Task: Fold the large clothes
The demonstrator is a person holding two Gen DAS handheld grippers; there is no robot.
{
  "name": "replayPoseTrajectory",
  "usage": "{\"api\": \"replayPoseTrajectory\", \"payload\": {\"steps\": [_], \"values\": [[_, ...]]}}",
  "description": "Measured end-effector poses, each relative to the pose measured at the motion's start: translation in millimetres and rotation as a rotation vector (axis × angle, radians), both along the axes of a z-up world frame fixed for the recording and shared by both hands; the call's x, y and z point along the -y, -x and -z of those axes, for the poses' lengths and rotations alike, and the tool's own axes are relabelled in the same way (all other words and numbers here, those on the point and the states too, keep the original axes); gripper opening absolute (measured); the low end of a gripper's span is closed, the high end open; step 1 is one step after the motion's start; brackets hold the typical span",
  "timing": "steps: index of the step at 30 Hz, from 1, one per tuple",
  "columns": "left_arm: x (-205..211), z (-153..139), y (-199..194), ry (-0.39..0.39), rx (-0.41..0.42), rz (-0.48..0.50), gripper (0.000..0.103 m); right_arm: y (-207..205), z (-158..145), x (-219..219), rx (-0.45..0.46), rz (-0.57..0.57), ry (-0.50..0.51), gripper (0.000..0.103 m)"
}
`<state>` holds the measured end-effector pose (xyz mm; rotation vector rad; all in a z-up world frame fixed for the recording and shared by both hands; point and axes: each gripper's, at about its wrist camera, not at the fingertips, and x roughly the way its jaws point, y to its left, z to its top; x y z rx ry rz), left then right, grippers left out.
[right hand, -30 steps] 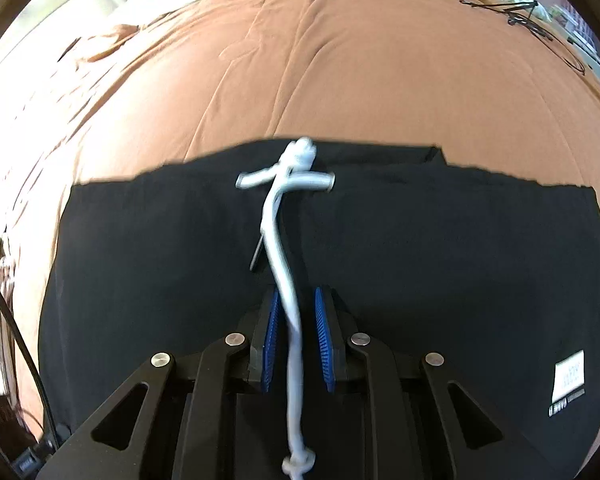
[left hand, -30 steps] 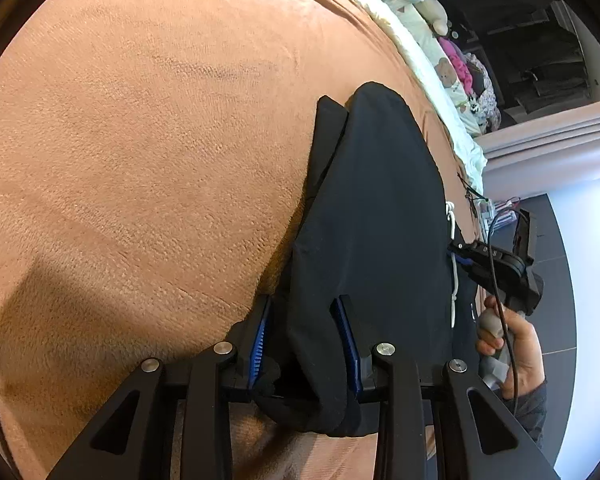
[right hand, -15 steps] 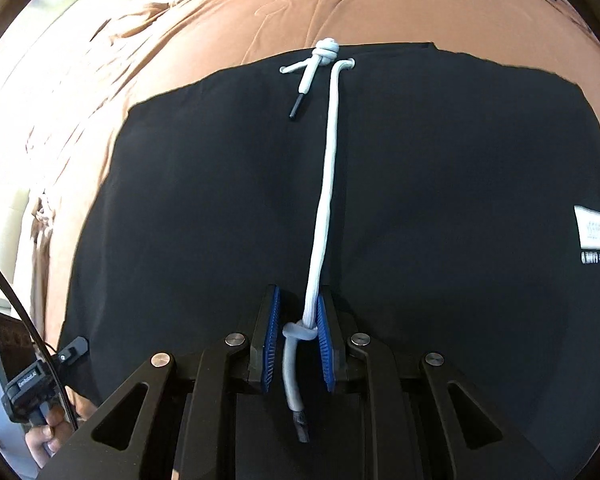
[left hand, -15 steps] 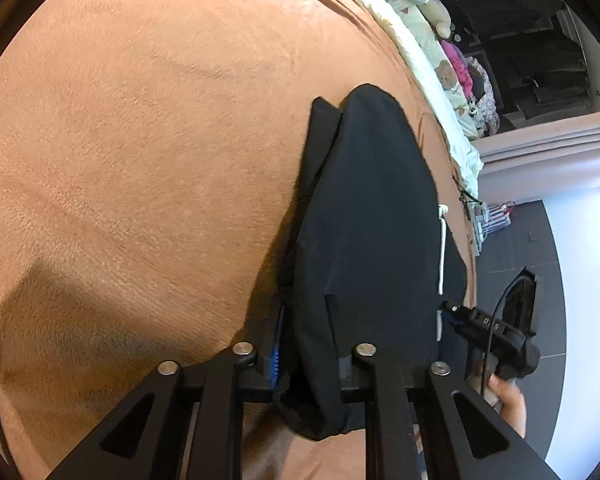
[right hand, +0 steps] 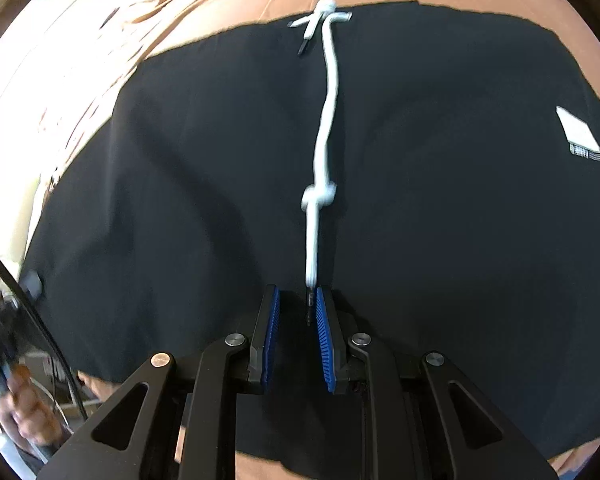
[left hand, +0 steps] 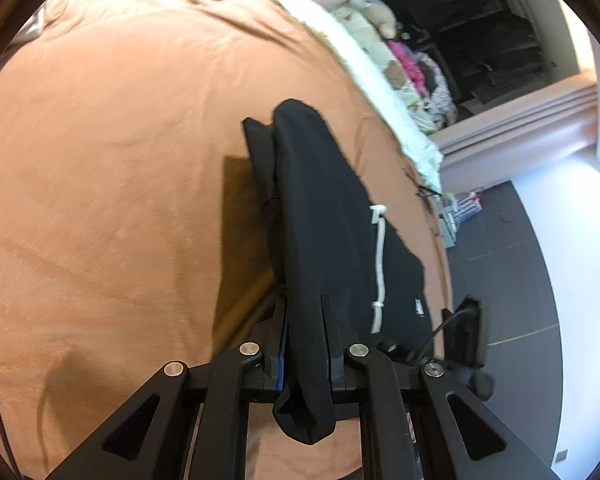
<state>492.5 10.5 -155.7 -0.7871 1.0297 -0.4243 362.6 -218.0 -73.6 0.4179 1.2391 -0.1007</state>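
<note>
A black garment (left hand: 324,216) with a white drawstring (left hand: 380,256) lies folded on the brown bed cover (left hand: 112,184). My left gripper (left hand: 305,320) is shut on a bunched edge of the garment, and the cloth hangs out below the jaws. In the right wrist view the garment (right hand: 440,200) fills the frame with the drawstring (right hand: 326,120) running down its middle. My right gripper (right hand: 296,308) is open over the cloth. The drawstring's dark tip lies just between its blue pads (right hand: 324,328), ungripped. A white label (right hand: 578,130) sits at the garment's right.
A white sheet edge and soft toys (left hand: 384,36) lie along the far side of the bed. A dark tiled floor (left hand: 512,264) is past the bed's right edge. The other hand-held gripper (left hand: 464,340) shows at the garment's right corner.
My right gripper has opened and pulled back along the drawstring, which has slid out of the jaws. My left gripper has stayed shut on the garment edge and has lifted slightly.
</note>
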Motion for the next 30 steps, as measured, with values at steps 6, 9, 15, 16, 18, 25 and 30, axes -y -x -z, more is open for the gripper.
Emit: {"api": "replayPoseTrajectory", "payload": {"steps": [6,9,15,16,18,25,30], "values": [[22.2,-31.6,-0.1,0.031,0.079,0.051,0.011,20.7,21.9,-20.4,0.001,-0.063,-0.01,0.016],[41.0,-55.0,0.2,0.033,0.126,0.091,0.011,33.4,33.3,-26.6,0.002,-0.086,-0.033,0.016],[89.2,-91.7,-1.6,0.023,0.192,0.188,0.011,59.0,57.2,-34.7,0.032,-0.112,-0.069,0.016],[93.9,-93.3,0.0,0.021,0.198,0.201,0.011,52.8,58.8,-43.7,0.037,-0.109,-0.079,0.016],[112.5,-100.7,0.2,0.012,0.213,0.235,0.011,59.4,61.7,-45.5,0.051,-0.1,-0.119,0.016],[171.3,-123.8,-2.0,-0.031,0.246,0.326,0.011,99.6,50.2,-51.0,0.157,-0.056,-0.098,0.016],[218.6,-126.5,-7.9,-0.056,0.247,0.393,0.011,131.7,43.2,-32.1,0.237,0.018,-0.075,0.022]]}}
